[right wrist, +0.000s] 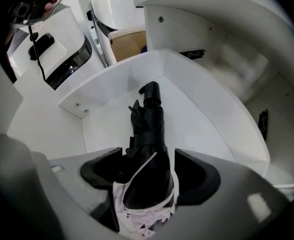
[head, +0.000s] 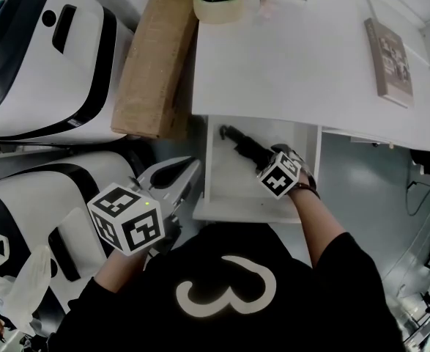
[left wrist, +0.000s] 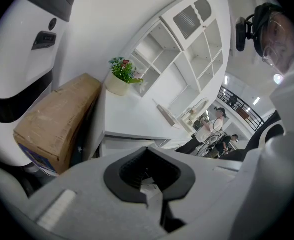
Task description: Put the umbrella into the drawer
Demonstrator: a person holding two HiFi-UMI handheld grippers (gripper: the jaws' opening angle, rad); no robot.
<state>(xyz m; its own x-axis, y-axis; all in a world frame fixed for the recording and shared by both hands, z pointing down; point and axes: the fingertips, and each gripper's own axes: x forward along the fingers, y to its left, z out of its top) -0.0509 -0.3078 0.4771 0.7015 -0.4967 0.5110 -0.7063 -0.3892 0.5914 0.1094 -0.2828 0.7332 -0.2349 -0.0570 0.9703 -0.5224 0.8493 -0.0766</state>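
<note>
A folded black umbrella [head: 242, 142] lies in the open white drawer [head: 216, 196] under the desk. My right gripper [head: 270, 157] points steeply down over its near end. In the right gripper view the umbrella [right wrist: 150, 129] with its pale-edged sleeve sits between the jaws of the right gripper [right wrist: 149, 170]. A gap shows beside the right pad, so the jaws stand open around it. The drawer floor [right wrist: 207, 114] is white and bare around it. My left gripper [head: 175, 180] hangs left of the drawer, shut with nothing in it, its tips [left wrist: 155, 196] meeting.
A white desk top [head: 295, 64] carries a flower pot [head: 218, 4] and a book [head: 389, 59]. A cardboard box [head: 153, 64] stands left of the desk, beside white and black machines [head: 46, 57]. A plastic bag [head: 17, 277] lies at lower left. People [left wrist: 212, 126] stand far off.
</note>
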